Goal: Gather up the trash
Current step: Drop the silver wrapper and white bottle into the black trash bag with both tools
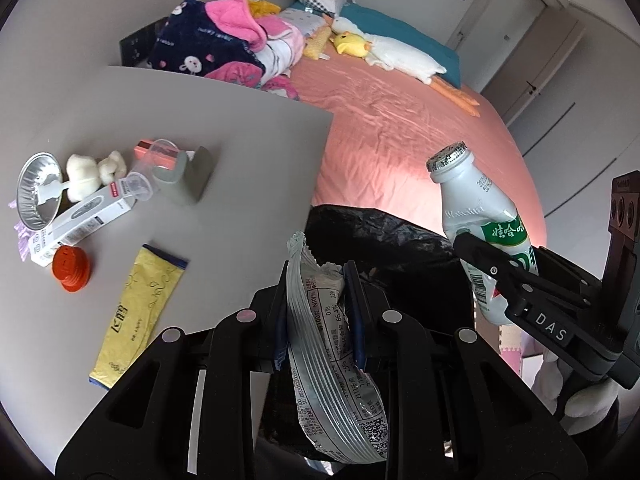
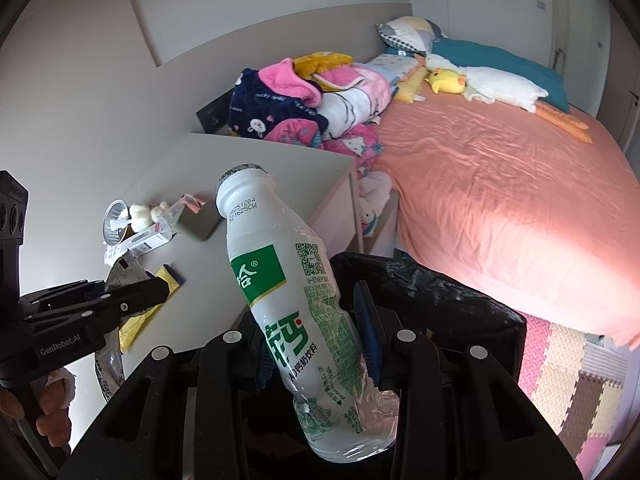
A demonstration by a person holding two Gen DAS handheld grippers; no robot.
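Glossy plastic bottle, shiny crinkled foil wrapper, matt table.

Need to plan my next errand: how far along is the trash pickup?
Nothing visibly binned yet. In hand: the left claw grips a silver wrapper, the right claw a white bottle, both over the black trash bag. Left on the table: yellow packet, orange cap, box.

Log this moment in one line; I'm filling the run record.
left tool: shut on crinkled silver snack wrapper | right tool: shut on white plastic milk bottle | both over black bin bag
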